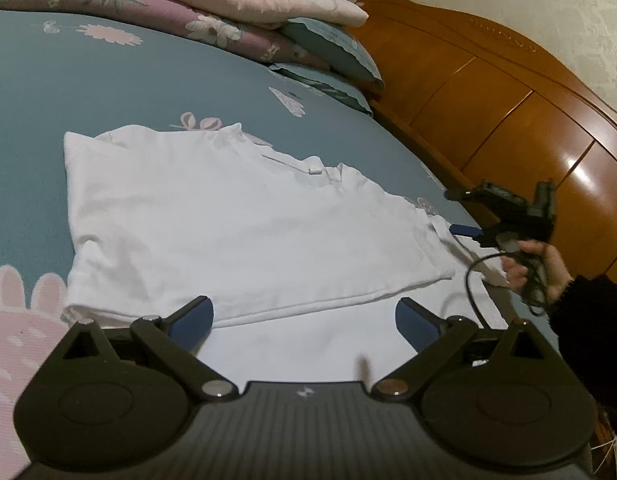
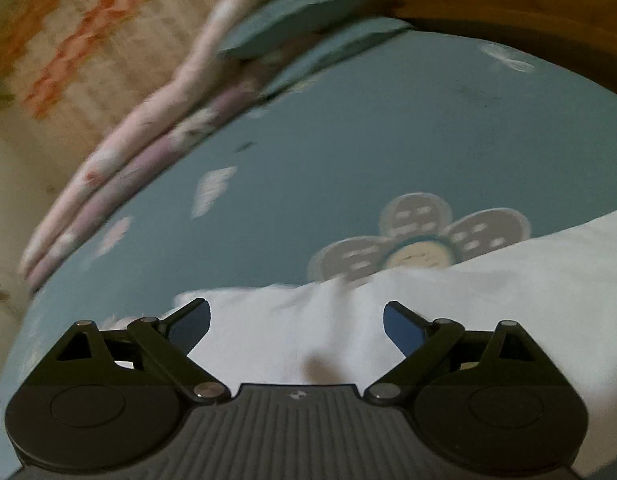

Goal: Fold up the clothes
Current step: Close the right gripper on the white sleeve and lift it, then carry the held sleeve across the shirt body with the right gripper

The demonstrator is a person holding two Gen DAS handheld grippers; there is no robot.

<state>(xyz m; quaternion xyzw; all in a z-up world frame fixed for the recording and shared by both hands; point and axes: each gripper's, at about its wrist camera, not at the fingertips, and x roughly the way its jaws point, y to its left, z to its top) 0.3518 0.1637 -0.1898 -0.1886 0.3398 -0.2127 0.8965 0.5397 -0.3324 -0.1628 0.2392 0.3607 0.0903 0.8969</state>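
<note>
White shirt (image 1: 236,216) flat on bed (image 1: 148,80), collar toward headboard (image 1: 508,92), long axis sideways

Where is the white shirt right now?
The white shirt lies spread on the blue bedsheet in the left wrist view, just ahead of the open left tool, below the stacked quilts.

a white garment (image 1: 236,216) lies partly folded, flat on the blue bedsheet (image 1: 120,80).

L gripper (image 1: 304,316) jaws wide, R gripper (image 2: 296,320) jaws wide
</note>
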